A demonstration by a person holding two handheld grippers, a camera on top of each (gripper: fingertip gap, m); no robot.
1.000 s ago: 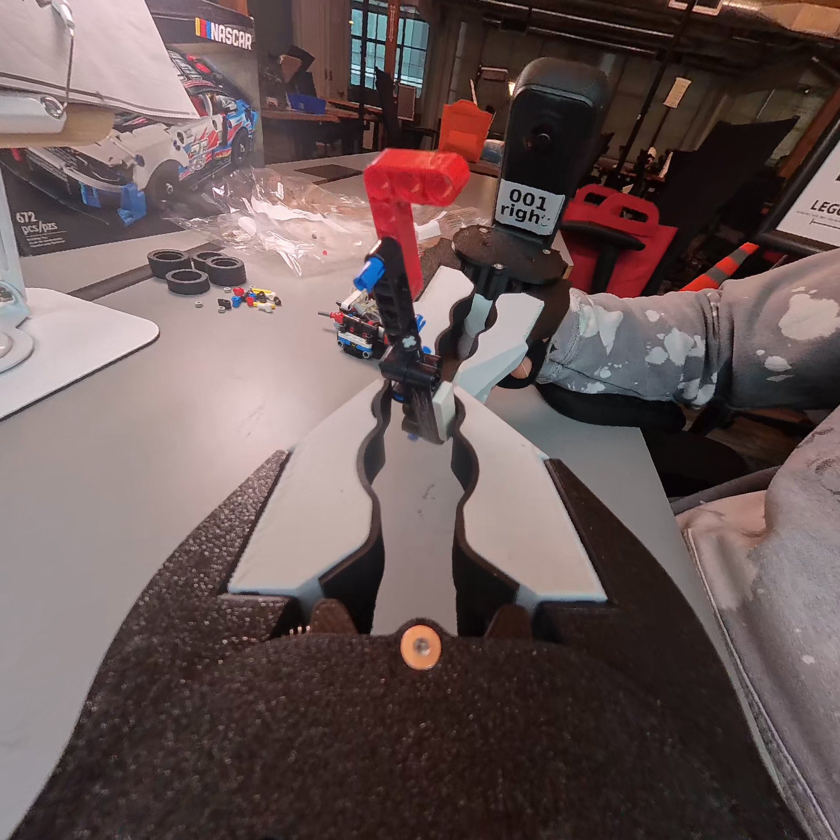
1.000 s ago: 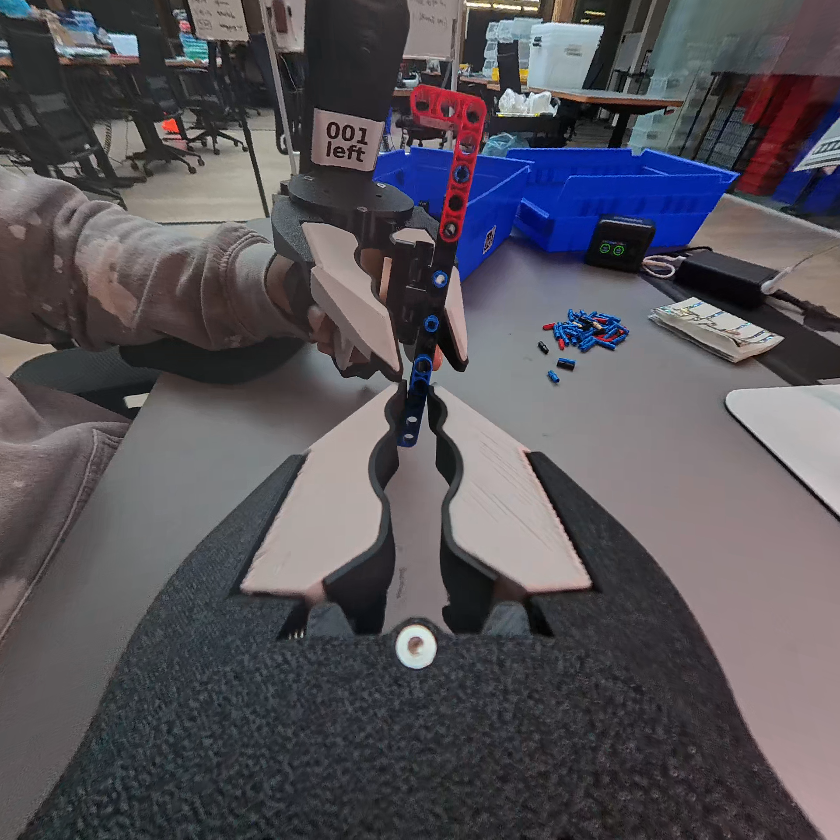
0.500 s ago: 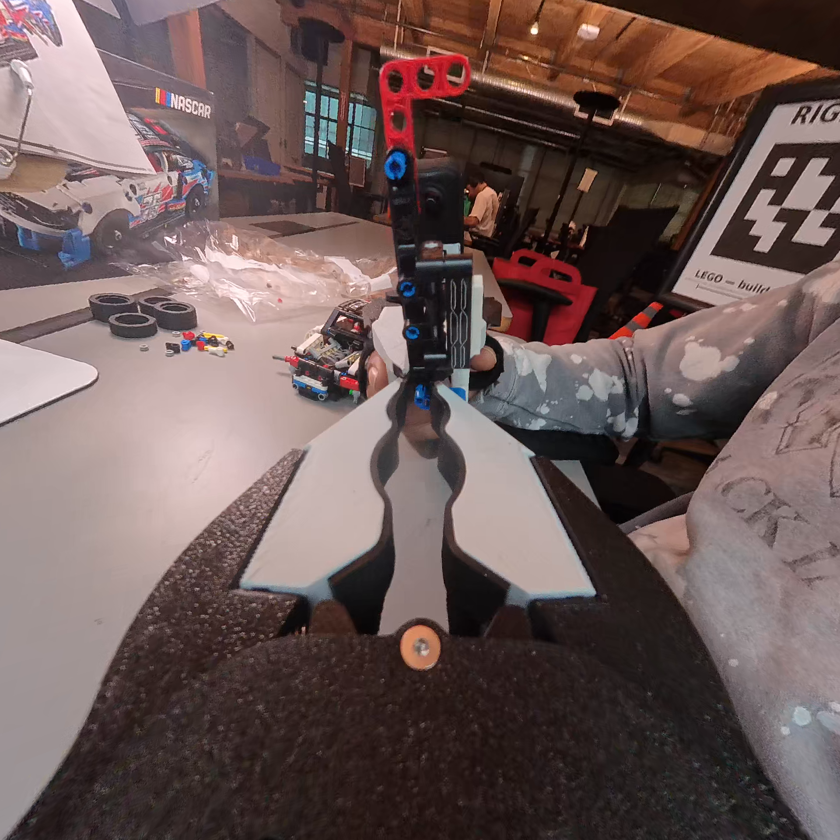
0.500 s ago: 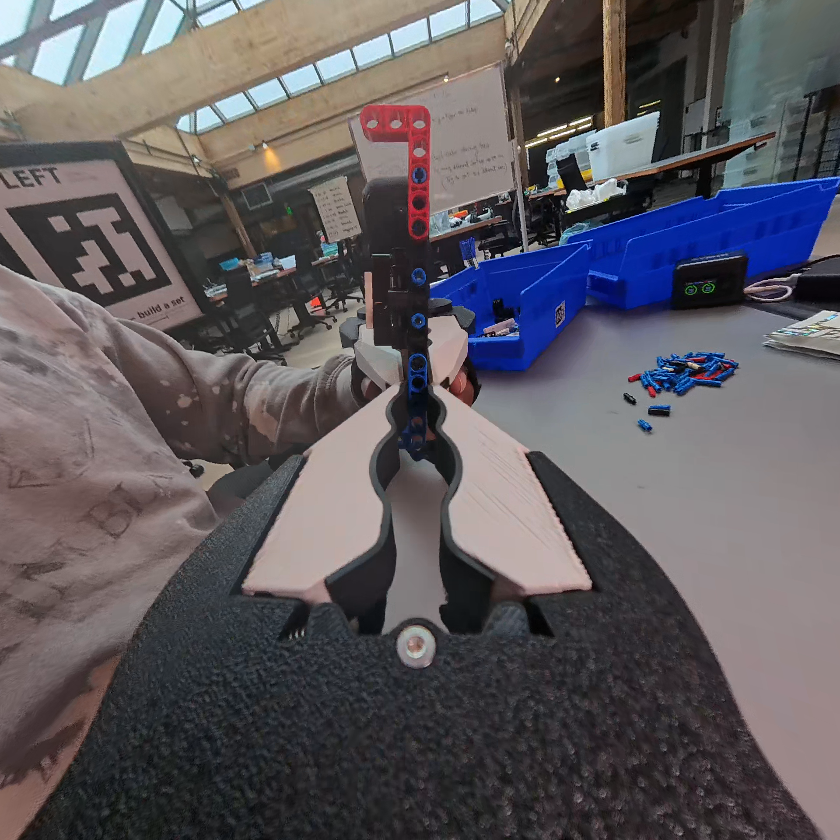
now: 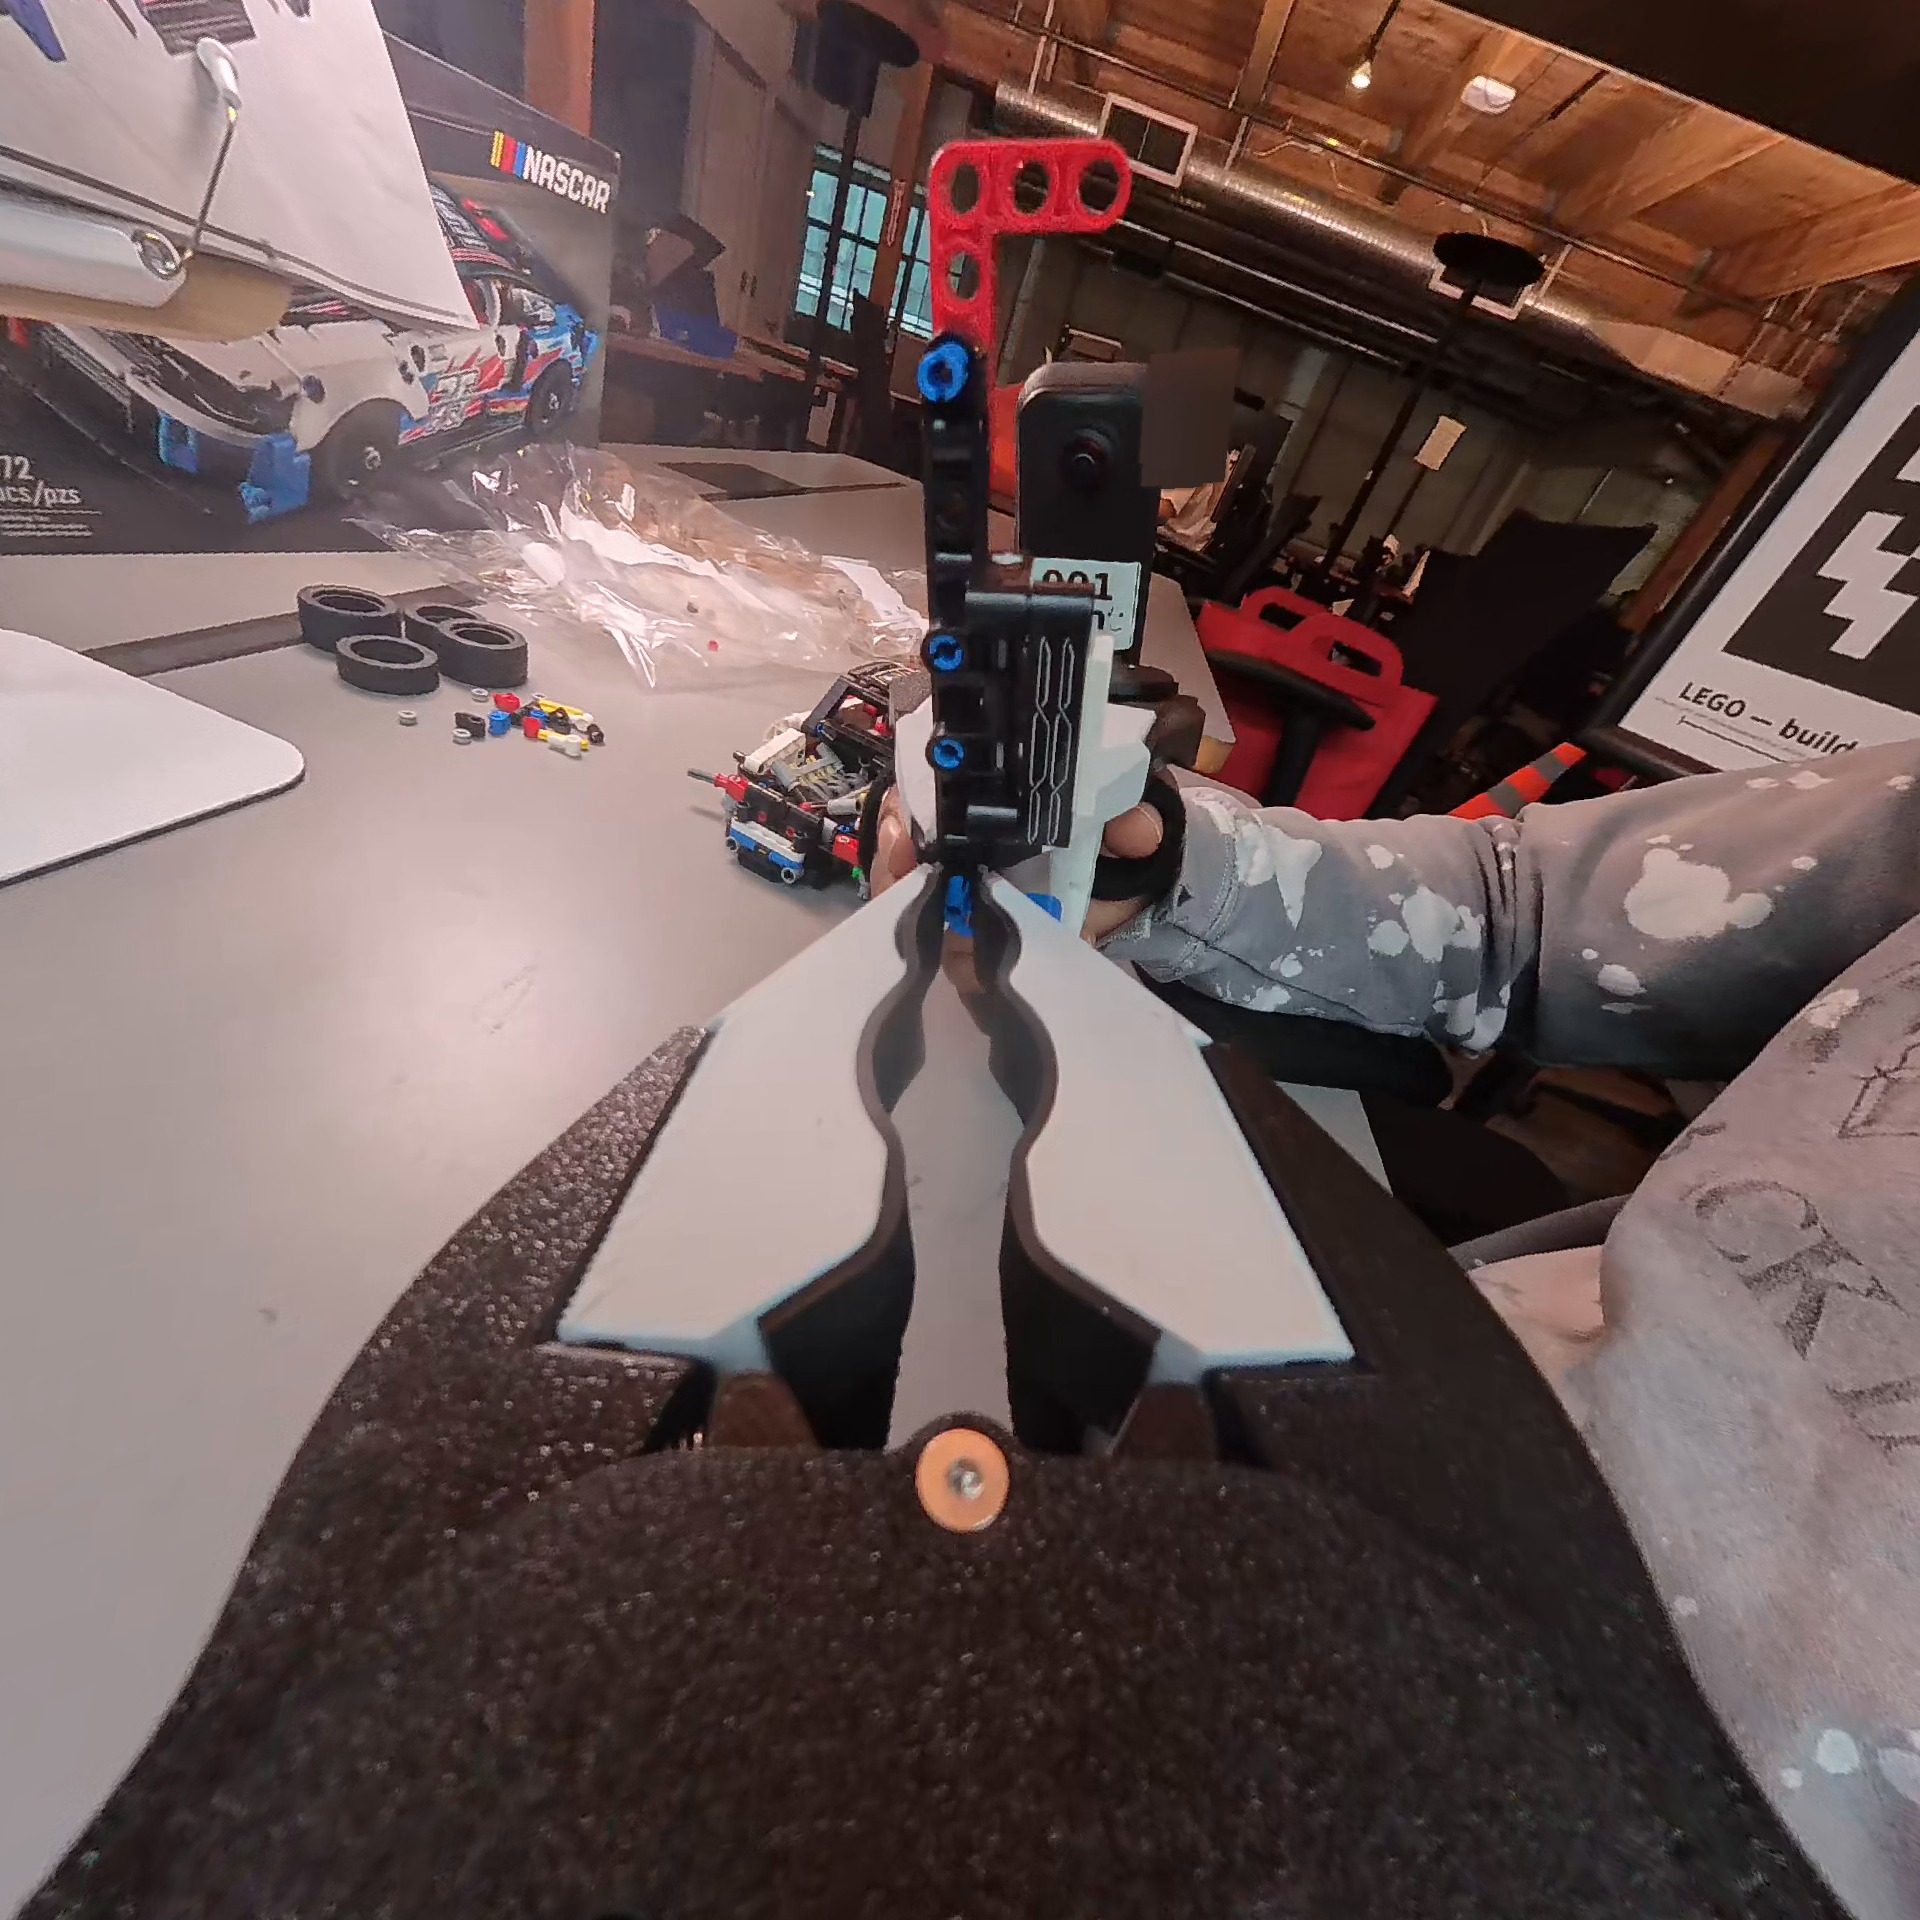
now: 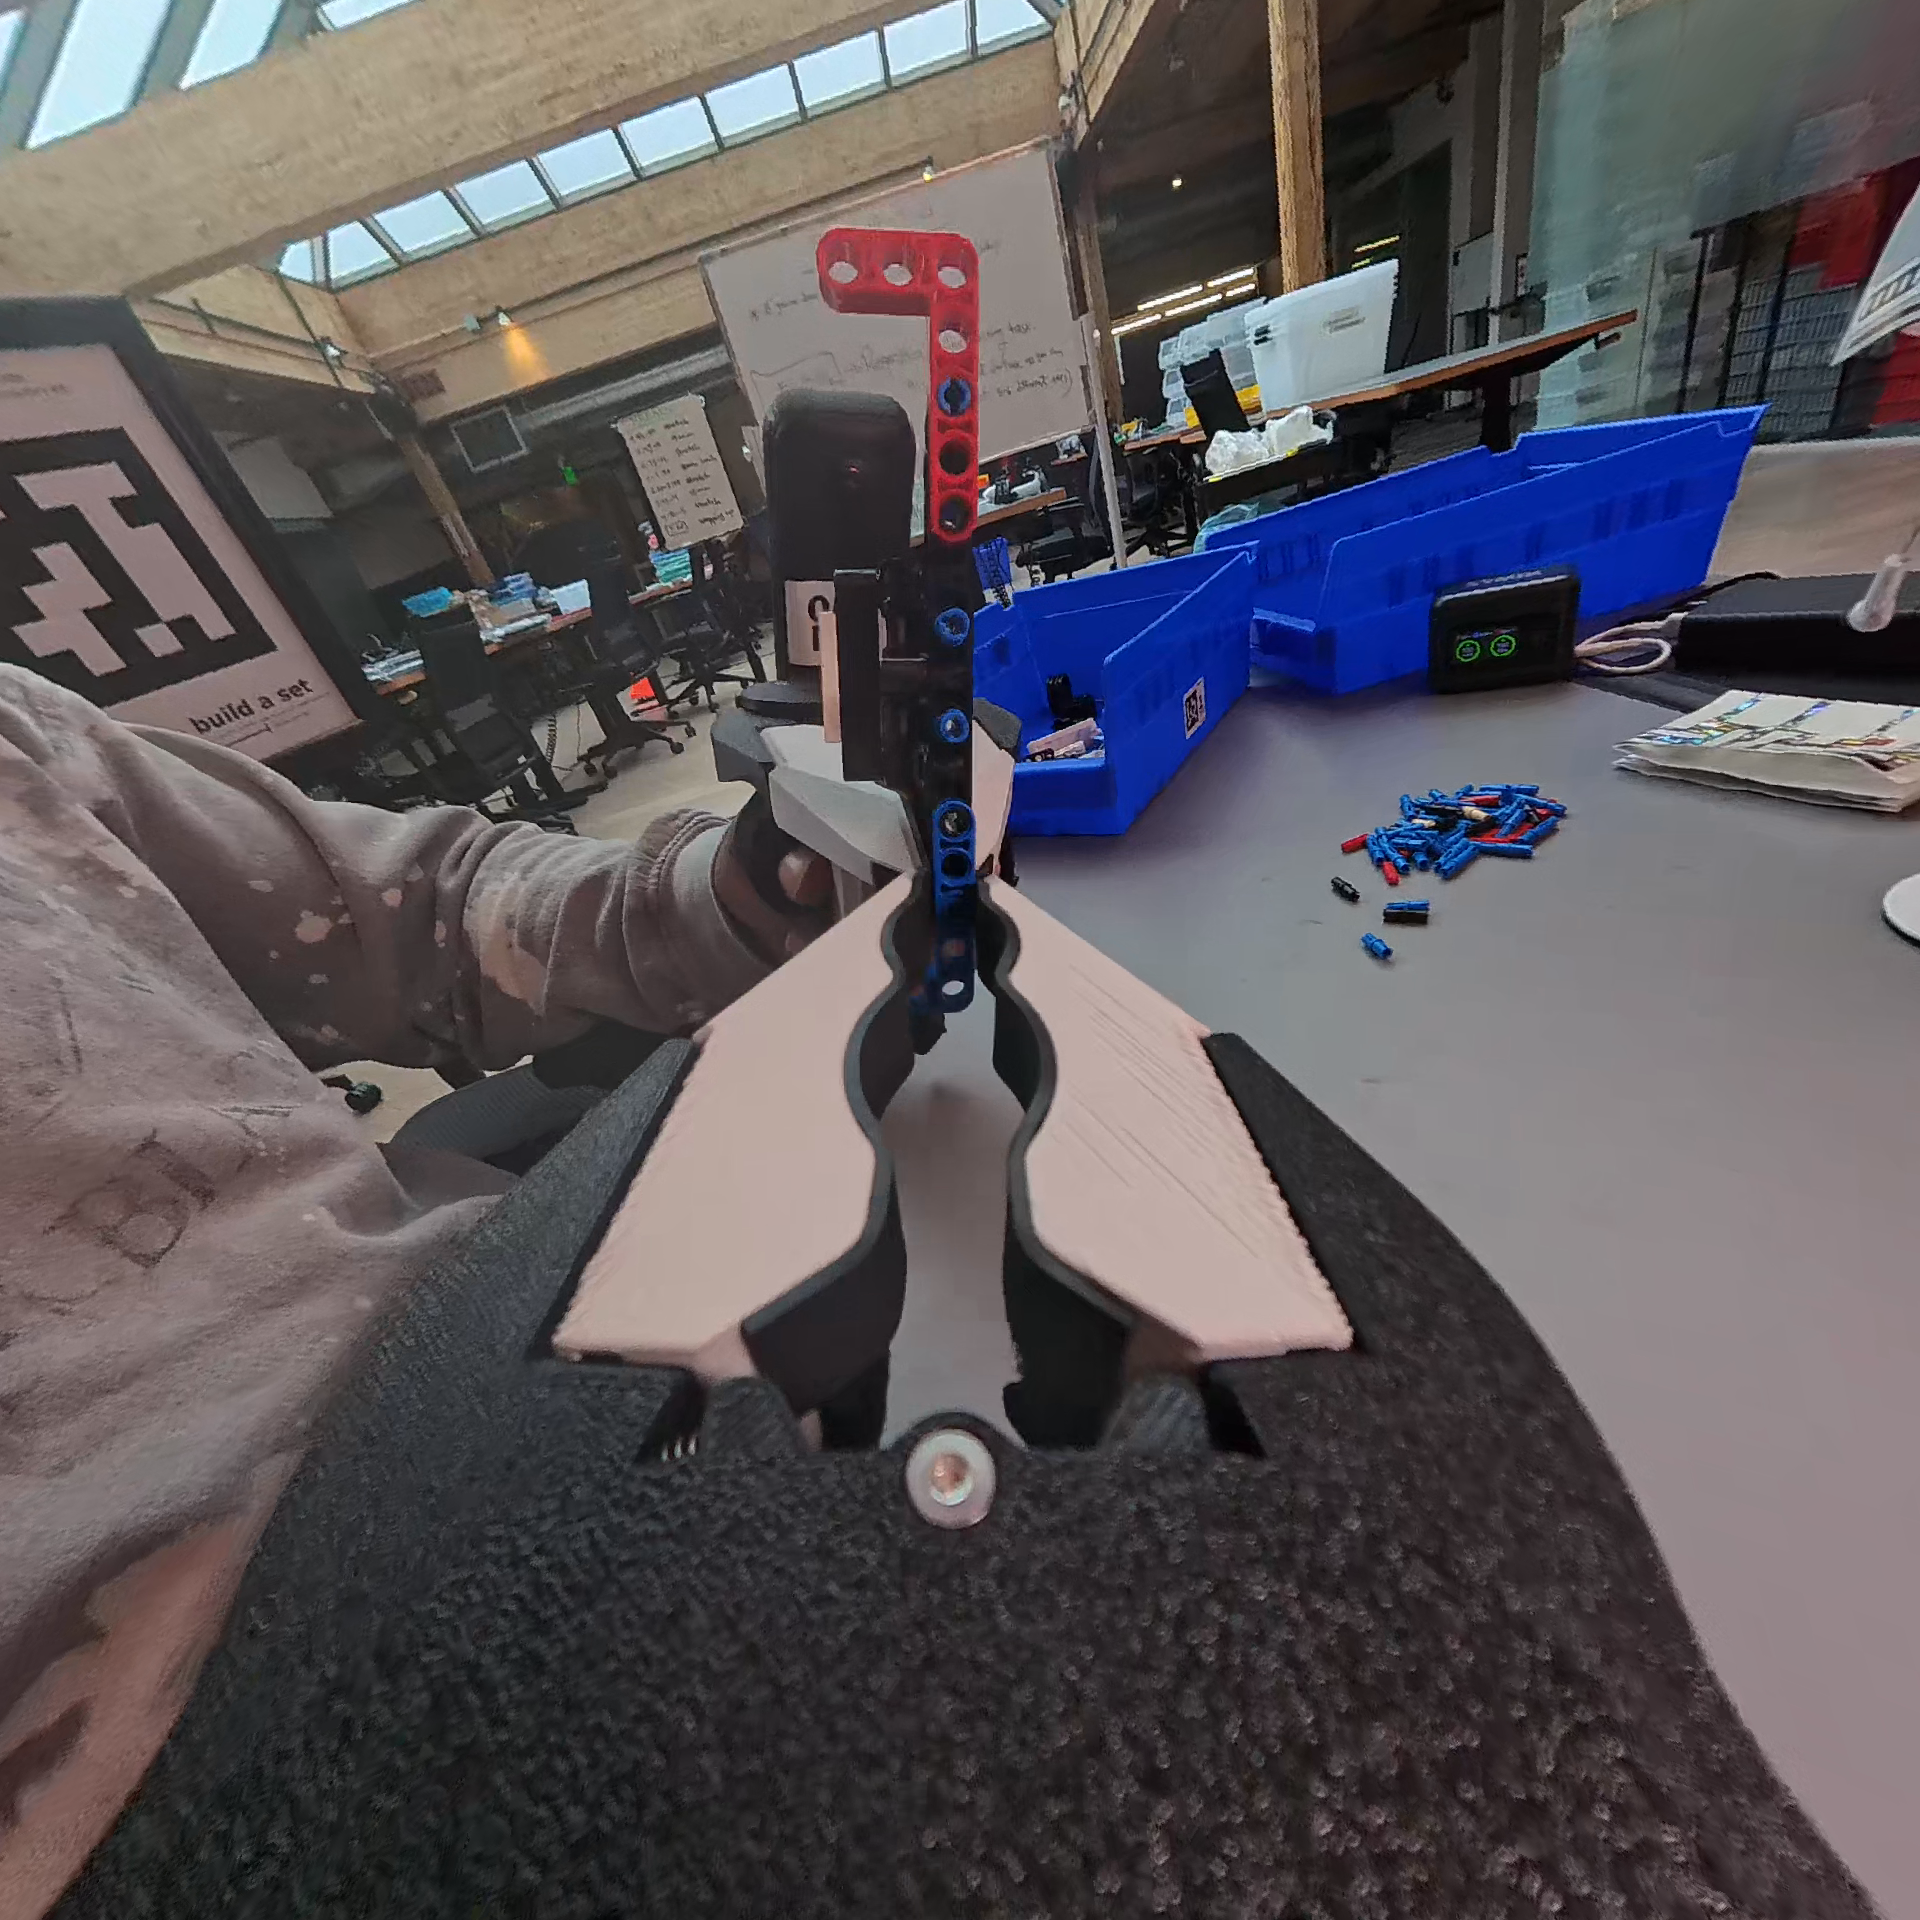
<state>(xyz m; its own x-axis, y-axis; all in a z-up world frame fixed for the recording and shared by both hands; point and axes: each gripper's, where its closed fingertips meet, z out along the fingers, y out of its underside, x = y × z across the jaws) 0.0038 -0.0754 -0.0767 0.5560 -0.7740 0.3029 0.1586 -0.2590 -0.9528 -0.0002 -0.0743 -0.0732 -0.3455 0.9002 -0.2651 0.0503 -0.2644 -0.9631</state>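
Large workshop with timber roof and skylights; grey table (image 5: 312,1039) in front. Left gripper (image 5: 961,894) closed on the bottom end of a toy-brick assembly (image 5: 971,665), which stands upright above the tabletop: black beam with blue pins, a black ribbed panel on its side, a red L-shaped beam (image 5: 997,223) on top. Right gripper (image 6: 951,914) also closed, pinching the blue beam (image 6: 951,894) at the assembly's lower end; the two grippers face each other, tips almost touching, each hand showing just behind the other's fingers. Compared with half a second ago the pose is nearly unchanged, assembly still upright and held from both sides; a second ago it leaned, held lower over the table, and the grippers met at an angle. Outward in the left wrist view: half-built toy car (image 5: 800,790) just beyond the grippers, small loose pieces (image 5: 520,719), four black tyres (image 5: 416,642), crumpled clear plastic bags (image 5: 644,571), and a printed box with a race car (image 5: 312,395). In the right wrist view: pile of blue and red pins (image 6: 1455,826), blue bins (image 6: 1351,613), a small black device with green lights (image 6: 1501,629), a folded booklet (image 6: 1777,748).
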